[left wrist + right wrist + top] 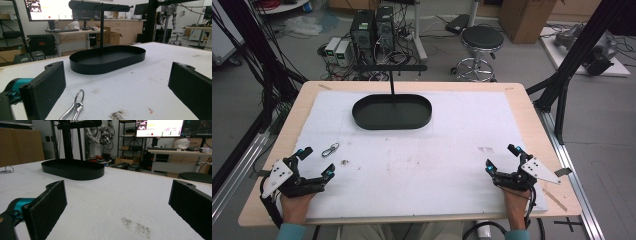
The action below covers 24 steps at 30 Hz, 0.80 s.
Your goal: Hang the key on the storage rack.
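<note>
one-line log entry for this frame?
left tongs: open, near key clip | right tongs: open, nothing held | tray stand: far centre, tray bare

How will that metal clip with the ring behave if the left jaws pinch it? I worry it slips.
The metal clip looks thin, shiny and flat on the white mat, so it may skid before the left gripper gets under it. Its ring seems loosely linked, so it will probably dangle. It is likely light and stiff.

A robotics lab: computer towers and tangled cables on the floor, a black frame around the bench, monitors, and robot arms standing behind.
</note>
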Tool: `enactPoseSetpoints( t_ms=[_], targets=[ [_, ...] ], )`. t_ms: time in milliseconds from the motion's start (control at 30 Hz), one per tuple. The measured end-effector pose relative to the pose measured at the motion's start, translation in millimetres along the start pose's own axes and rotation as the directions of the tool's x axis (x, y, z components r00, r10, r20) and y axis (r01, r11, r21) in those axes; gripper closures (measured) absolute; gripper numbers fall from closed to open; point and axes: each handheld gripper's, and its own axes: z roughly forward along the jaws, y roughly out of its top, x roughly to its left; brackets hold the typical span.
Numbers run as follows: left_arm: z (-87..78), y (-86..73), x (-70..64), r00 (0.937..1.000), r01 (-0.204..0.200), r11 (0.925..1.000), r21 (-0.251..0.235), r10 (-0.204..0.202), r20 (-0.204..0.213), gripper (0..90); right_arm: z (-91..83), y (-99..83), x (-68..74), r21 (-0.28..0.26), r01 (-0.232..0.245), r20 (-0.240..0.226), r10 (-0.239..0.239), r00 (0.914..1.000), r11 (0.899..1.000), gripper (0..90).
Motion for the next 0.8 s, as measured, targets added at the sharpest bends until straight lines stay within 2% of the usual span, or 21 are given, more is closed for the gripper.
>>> enactPoseSetpoints(
  t_ms=[133, 233, 333, 700, 767, 800],
  targets=[
    [0.0, 0.1, -0.9, 0.9999, -0.011, 0.9999, 0.001, 0.011, -0.006, 1.7, 0.5, 0.3, 0.0, 0.011, -0.002, 0.006, 0.002, 1.0, 1.0, 0.8],
    [0.1, 0.1, -0.3, 1.0, 0.001, 1.0, 0.0, -0.001, -0.007, 1.7, 0.1, 0.2, 1.3, 0.009, 0.008, 0.007, -0.008, 0.9999, 1.0, 0.8],
    [0.2, 0.1, -0.7, 1.0, -0.004, 1.0, 0.001, 0.004, -0.006, 1.7, 0.1, 0.2, 1.3, 0.011, 0.003, 0.009, -0.003, 1.0, 1.0, 0.8],
    [0.6, 0.6, 2.6, 0.9994, 0.032, 0.9995, 0.003, -0.032, -0.017, 1.7, 0.0, 0.3, 1.2, 0.01, 0.006, 0.008, -0.006, 1.0, 1.0, 0.8],
    [1.1, 1.3, 3.4, 0.9988, 0.044, 0.9988, 0.018, -0.044, -0.022, 1.7, 0.2, 0.2, 1.2, 0.007, 0.002, 0.005, -0.002, 1.0, 1.0, 0.8],
    [1.5, 2.4, 4.5, 0.9986, 0.049, 0.9978, 0.045, -0.048, -0.023, 1.7, 0.2, 0.2, 1.2, 0.007, 0.002, 0.005, -0.002, 1.0, 1.0, 0.8]
  ],
)
